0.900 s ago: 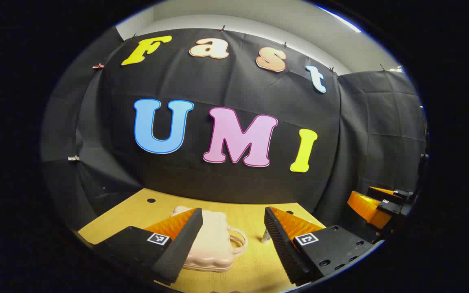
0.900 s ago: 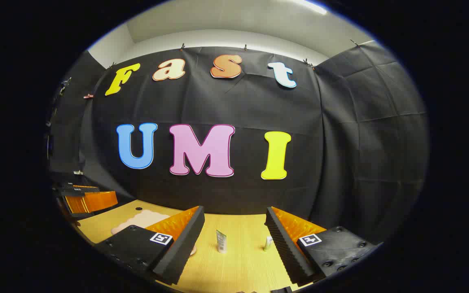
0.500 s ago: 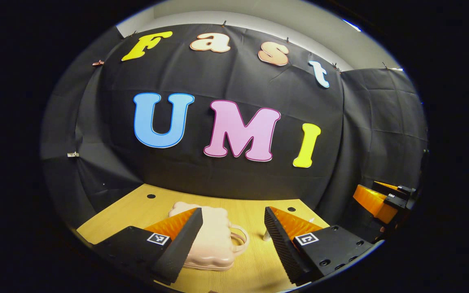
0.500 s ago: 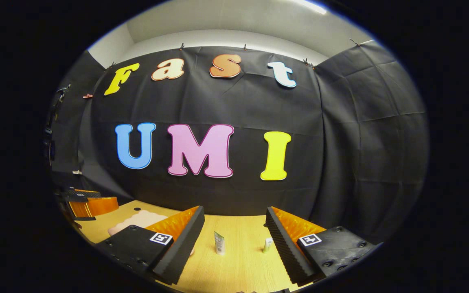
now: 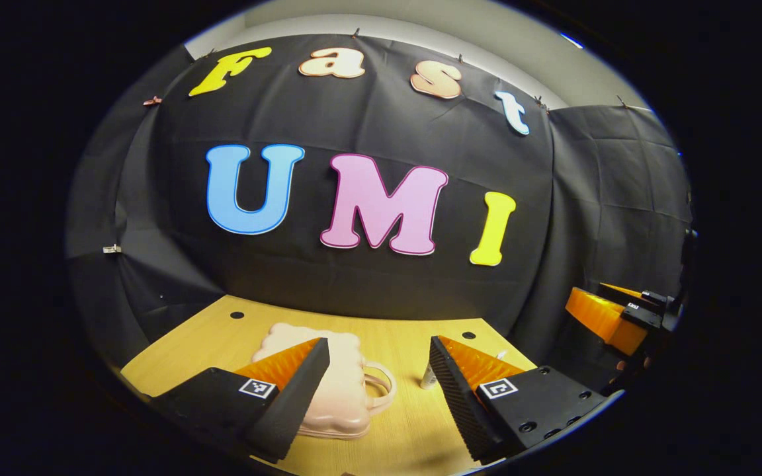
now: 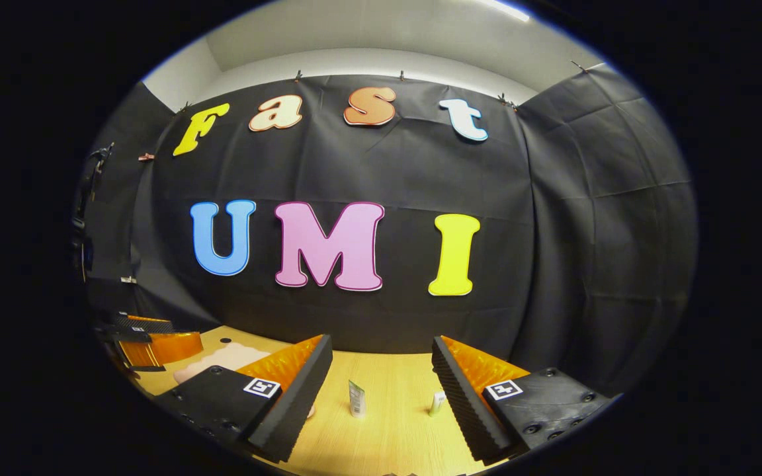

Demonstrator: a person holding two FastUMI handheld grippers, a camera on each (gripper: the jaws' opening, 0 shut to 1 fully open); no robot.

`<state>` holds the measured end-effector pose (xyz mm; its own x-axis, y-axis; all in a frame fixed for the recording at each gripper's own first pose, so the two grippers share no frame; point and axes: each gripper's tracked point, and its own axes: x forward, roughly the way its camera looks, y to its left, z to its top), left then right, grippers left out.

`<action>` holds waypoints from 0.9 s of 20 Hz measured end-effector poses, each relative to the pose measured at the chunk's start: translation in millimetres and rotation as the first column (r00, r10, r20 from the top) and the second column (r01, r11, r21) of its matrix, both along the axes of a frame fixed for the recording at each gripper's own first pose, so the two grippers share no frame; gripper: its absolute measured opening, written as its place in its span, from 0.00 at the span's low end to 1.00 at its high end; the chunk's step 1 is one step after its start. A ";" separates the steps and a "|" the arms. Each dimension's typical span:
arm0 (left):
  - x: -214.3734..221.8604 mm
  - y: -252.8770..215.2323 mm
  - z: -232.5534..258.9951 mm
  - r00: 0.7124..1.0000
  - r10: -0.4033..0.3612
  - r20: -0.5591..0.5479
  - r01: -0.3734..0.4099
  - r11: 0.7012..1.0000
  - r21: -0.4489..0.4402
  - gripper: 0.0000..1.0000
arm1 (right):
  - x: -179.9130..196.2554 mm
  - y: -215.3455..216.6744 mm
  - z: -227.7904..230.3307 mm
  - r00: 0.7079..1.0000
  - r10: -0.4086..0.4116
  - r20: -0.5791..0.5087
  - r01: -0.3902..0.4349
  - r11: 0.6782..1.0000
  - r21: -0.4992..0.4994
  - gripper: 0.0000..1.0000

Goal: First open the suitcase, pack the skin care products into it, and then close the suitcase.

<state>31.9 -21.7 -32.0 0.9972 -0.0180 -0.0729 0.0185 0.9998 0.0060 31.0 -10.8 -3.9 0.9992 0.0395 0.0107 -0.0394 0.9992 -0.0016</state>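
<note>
— Where does the case sit from where you stand?

— The small pale pink hard-shell suitcase with a scalloped edge (image 5: 341,390) lies flat and shut on the light wooden table (image 5: 394,337), its loop handle (image 5: 381,387) turned toward the middle of the table. In the left gripper view it is right ahead of the left gripper (image 5: 379,390), partly behind one finger. In the right gripper view a strip of the same case (image 6: 222,357) shows off to one side.

— And the tongs?

— Both stand wide apart with nothing between them. The left gripper hovers above the table before the case. The right gripper (image 6: 381,390) hangs over bare wood, well apart from the case.

— The skin care things?

— Two stand upright on the table. A small pale green tube standing on its cap (image 6: 356,398) is between the right gripper's fingers but farther off, untouched. A little white bottle (image 6: 437,401) stands near it, just beside one finger; the left gripper view shows that bottle (image 5: 428,378) too.

— Any writing you can read?

— The tube's print is too small to tell. Each gripper carries square black-and-white marker tags (image 5: 256,388), patterns and not words.
</note>
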 end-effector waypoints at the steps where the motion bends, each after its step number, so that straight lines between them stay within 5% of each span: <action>1: 4.9 -3.2 -5.8 1.000 -0.010 -0.022 0.010 1.000 0.001 0.96 | 1.8 -2.3 -0.3 1.000 -0.001 0.000 0.001 1.000 -0.001 0.96; 11: 120.9 -43.3 -122.1 0.954 -0.039 -0.296 0.062 0.996 0.067 0.95 | 31.0 -34.5 -44.6 0.997 0.030 -0.077 -0.030 1.000 -0.006 0.96; 18: 185.3 -34.2 -211.7 0.891 0.063 -0.449 -0.026 0.996 0.088 0.94 | 47.4 -23.3 -109.6 0.970 0.099 -0.221 -0.085 0.994 0.075 0.97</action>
